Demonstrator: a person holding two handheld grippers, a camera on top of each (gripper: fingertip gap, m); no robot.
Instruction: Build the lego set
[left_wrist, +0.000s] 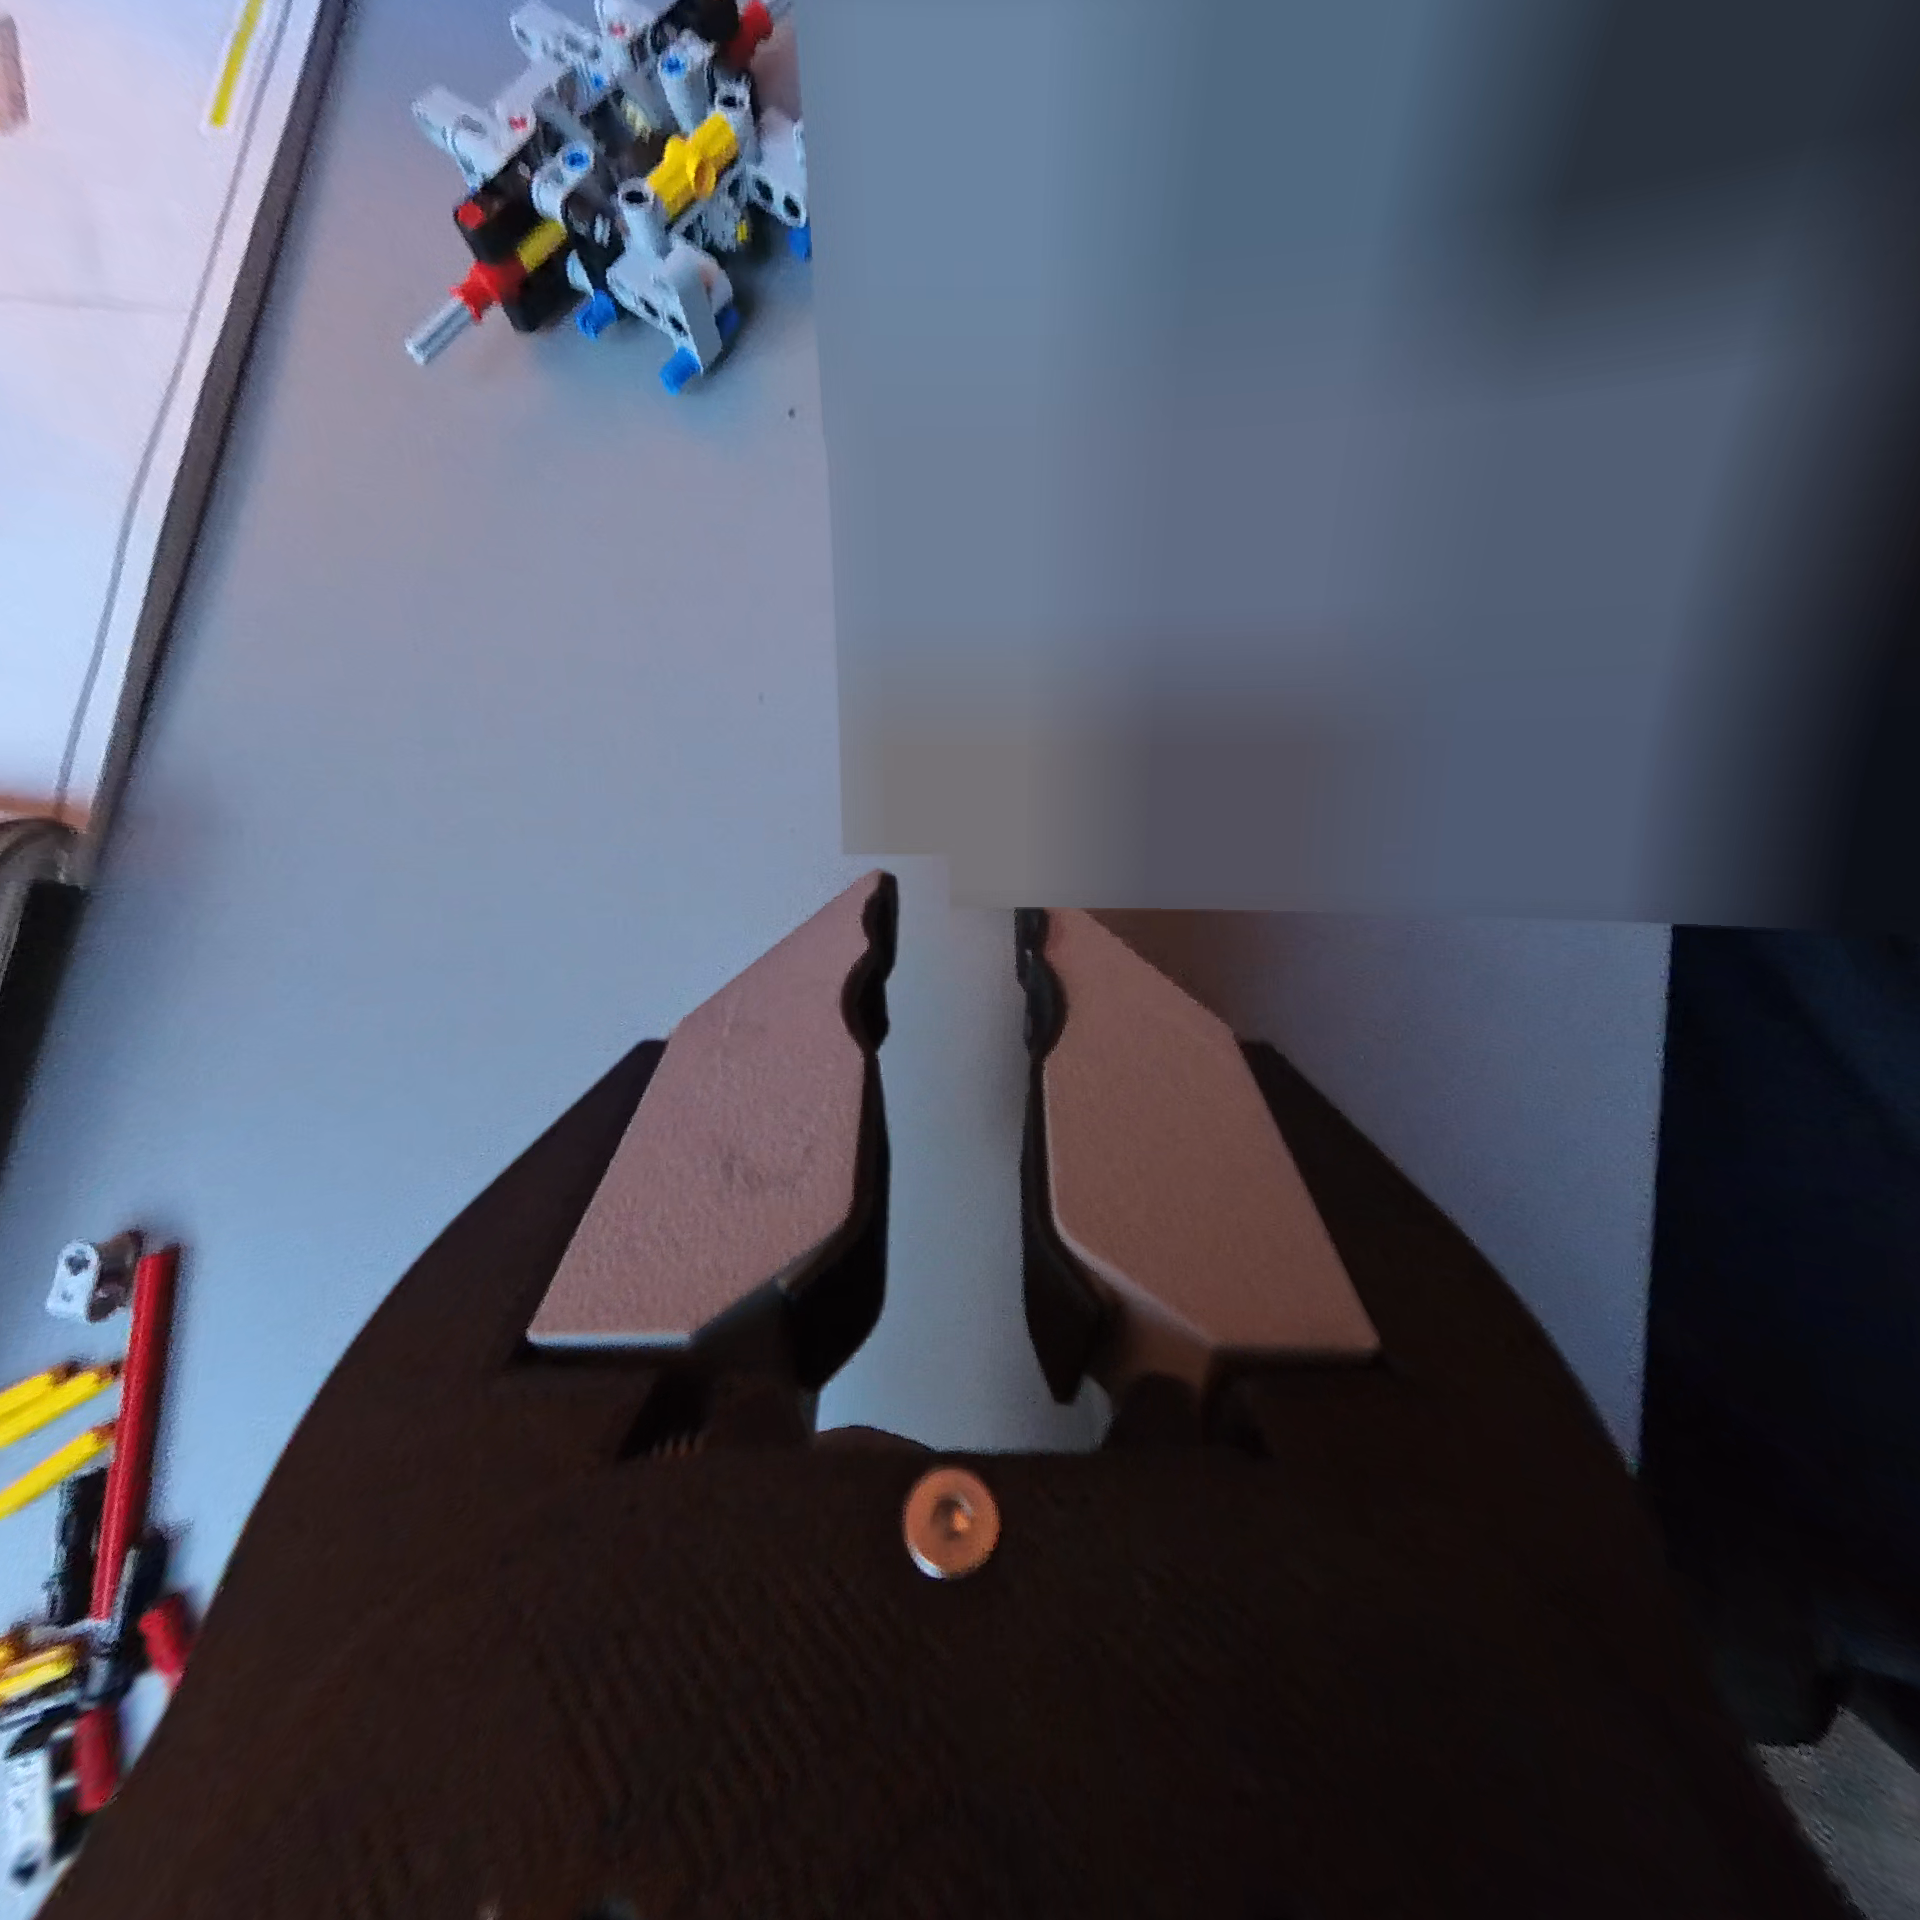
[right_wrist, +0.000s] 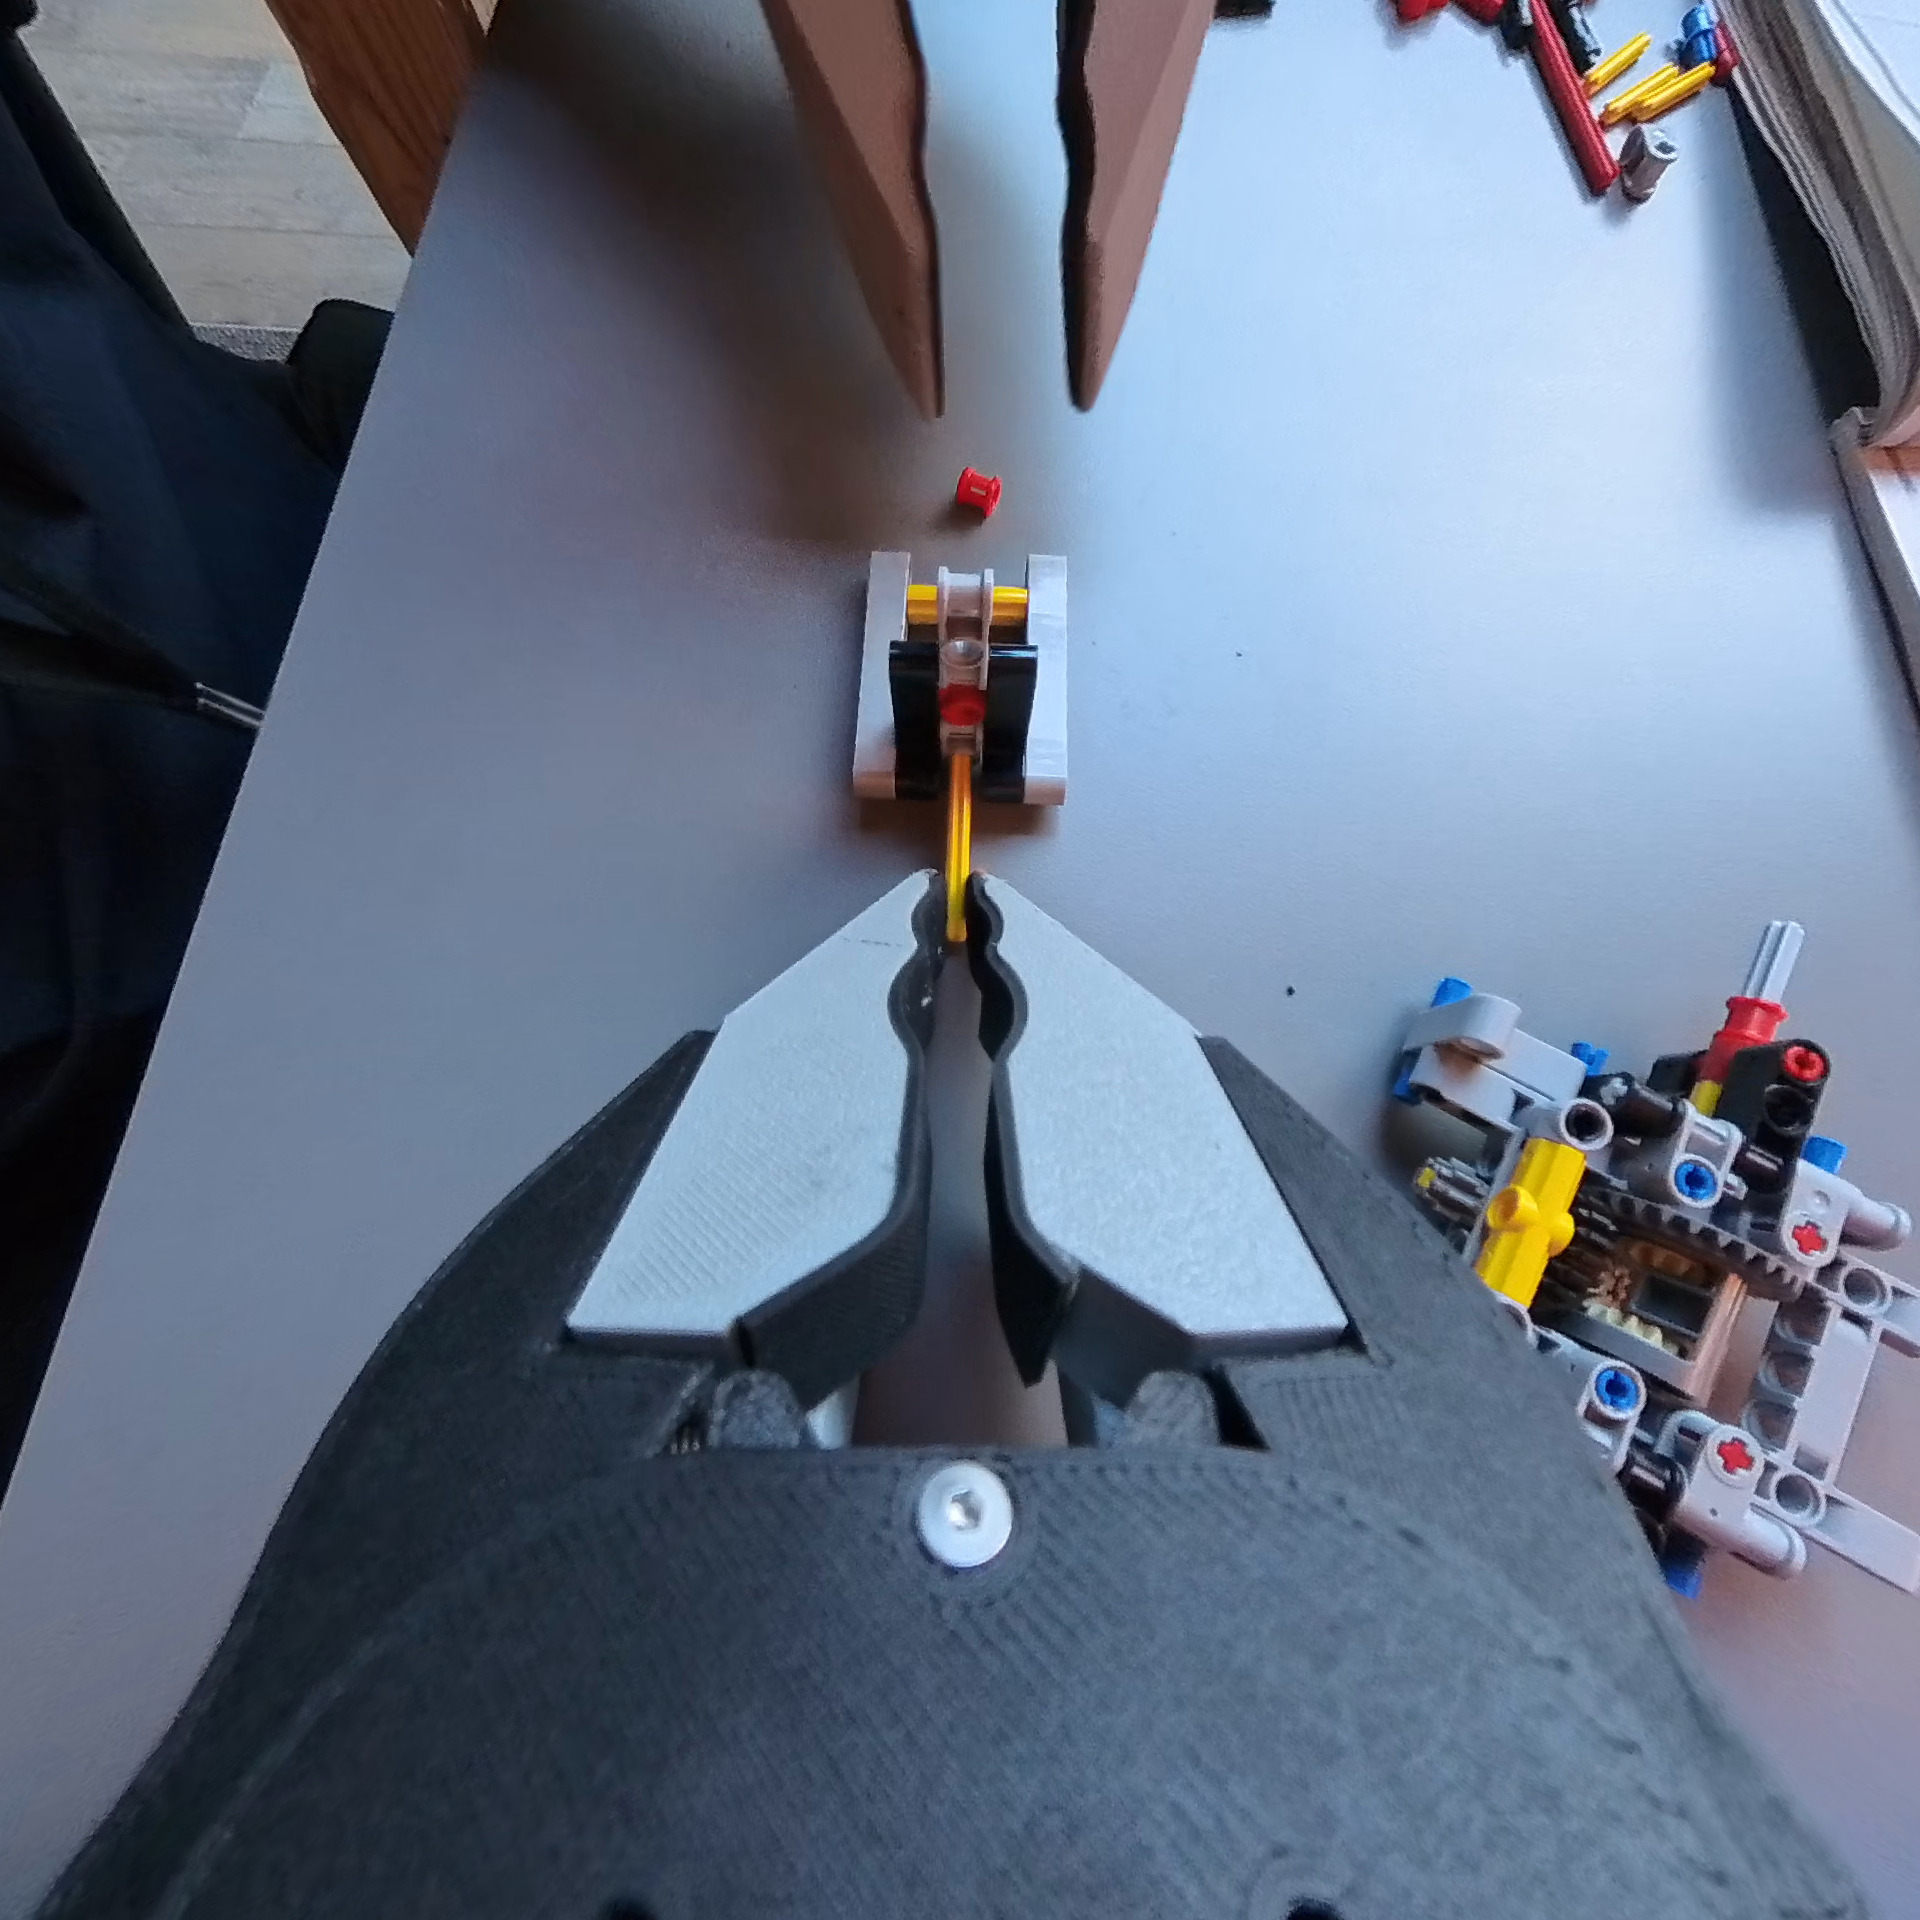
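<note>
My right gripper (right_wrist: 954, 883) is shut on a thin yellow axle (right_wrist: 957, 842). The axle's far end sits in a small grey, black and yellow brick assembly (right_wrist: 961, 681) resting on the grey table (right_wrist: 520, 727). A small red bush (right_wrist: 978, 491) lies just beyond that assembly. My left gripper (left_wrist: 956, 899) has brown fingers, is open and has nothing between its pads. It also shows in the right wrist view (right_wrist: 1006, 400), pointing toward the red bush from the far side. A blurred patch hides what lies ahead of the left fingertips.
A large grey, black, yellow and blue brick model (right_wrist: 1662, 1247) lies to the right of my right gripper; it also shows in the left wrist view (left_wrist: 623, 177). Loose red and yellow axles (right_wrist: 1600, 83) lie at the far right beside a stack of papers (right_wrist: 1829, 187). The left gripper's tips are roughly 10 cm from the right gripper's.
</note>
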